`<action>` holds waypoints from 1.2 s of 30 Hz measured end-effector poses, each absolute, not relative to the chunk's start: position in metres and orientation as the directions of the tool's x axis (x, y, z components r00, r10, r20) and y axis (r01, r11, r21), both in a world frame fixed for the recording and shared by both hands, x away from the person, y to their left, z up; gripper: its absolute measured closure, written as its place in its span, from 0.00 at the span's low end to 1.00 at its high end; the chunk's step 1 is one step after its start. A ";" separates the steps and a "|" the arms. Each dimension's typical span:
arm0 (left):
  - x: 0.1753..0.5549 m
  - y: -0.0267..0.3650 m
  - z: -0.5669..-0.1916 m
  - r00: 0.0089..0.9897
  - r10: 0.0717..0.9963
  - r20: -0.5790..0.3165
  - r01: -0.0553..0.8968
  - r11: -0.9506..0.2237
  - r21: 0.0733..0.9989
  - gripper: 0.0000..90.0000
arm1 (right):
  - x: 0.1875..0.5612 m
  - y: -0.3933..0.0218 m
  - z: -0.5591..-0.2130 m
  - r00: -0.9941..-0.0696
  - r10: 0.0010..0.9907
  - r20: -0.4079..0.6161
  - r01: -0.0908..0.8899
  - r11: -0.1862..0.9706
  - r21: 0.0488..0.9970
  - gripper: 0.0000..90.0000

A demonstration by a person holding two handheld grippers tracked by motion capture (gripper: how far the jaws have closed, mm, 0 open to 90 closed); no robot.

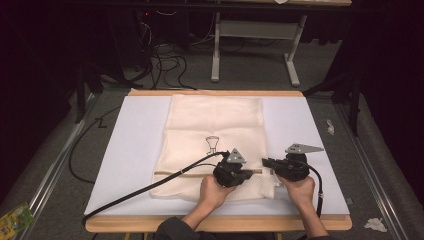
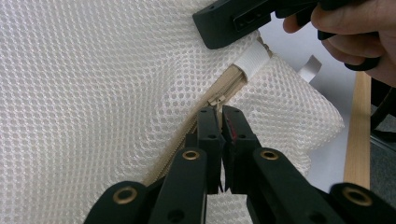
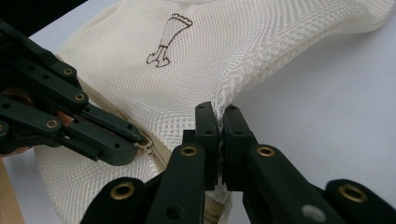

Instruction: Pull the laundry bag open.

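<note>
1. At the near edge of the worktop [image 1: 150, 222] in the high view, two forearms come in from the bottom. The left hand [image 1: 212, 192] grips the left tongs [image 1: 248, 173], turned to point rightward. The right hand [image 1: 298, 189] grips the right tongs [image 1: 266, 162], turned to point leftward, so the two tips nearly meet.
2. The left tongs [image 2: 219, 112] are pressed together on the zip pull [image 2: 217, 99] of a cream mesh bag [image 2: 93, 93]; the zip tape runs up to a white fabric tab [image 2: 252, 60] at its end.
3. The right tongs [image 3: 218, 112] are pressed together, pinching a raised fold of the bag's [image 3: 196, 60] edge near that zip end.
4. The left gripper view alone gives the zip's metal teeth and the tab. The right gripper view alone shows the fold lifted off the white sheet [image 3: 327, 93], with the left tongs [image 3: 135, 140] meeting the zip at the side.
5. The bag [image 1: 215, 130] lies flat in the middle of the worktop on the white sheet [image 1: 135, 150]. It is a rectangle of open honeycomb netting, with a small dark line drawing [image 1: 212, 144] at its centre.
6. A black cable [image 1: 150, 187] trails from the left tongs off the near left corner.
7. Beyond the worktop, grey carpet [image 1: 250, 75] carries loose cables [image 1: 167, 62] and a pale table frame [image 1: 255, 30].
</note>
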State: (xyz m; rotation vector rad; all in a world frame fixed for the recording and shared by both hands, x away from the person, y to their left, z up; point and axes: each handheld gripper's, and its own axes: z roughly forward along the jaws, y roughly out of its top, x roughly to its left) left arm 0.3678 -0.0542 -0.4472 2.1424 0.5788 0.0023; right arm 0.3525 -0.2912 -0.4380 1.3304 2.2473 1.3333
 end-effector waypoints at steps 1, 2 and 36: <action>0.368 -0.054 -0.447 0.891 0.406 -0.206 0.403 -0.495 0.770 0.97 | 0.353 -0.291 -0.438 -0.571 0.782 0.249 0.593 0.184 0.784 0.98; 0.367 -0.054 -0.447 0.891 0.405 -0.205 0.402 -0.496 0.770 0.97 | 0.352 -0.291 -0.438 -0.571 0.782 0.249 0.592 0.182 0.785 0.98; 0.366 -0.035 -0.443 0.885 0.424 -0.192 0.401 -0.485 0.777 0.97 | 0.354 -0.295 -0.441 -0.567 0.785 0.249 0.594 0.180 0.784 0.98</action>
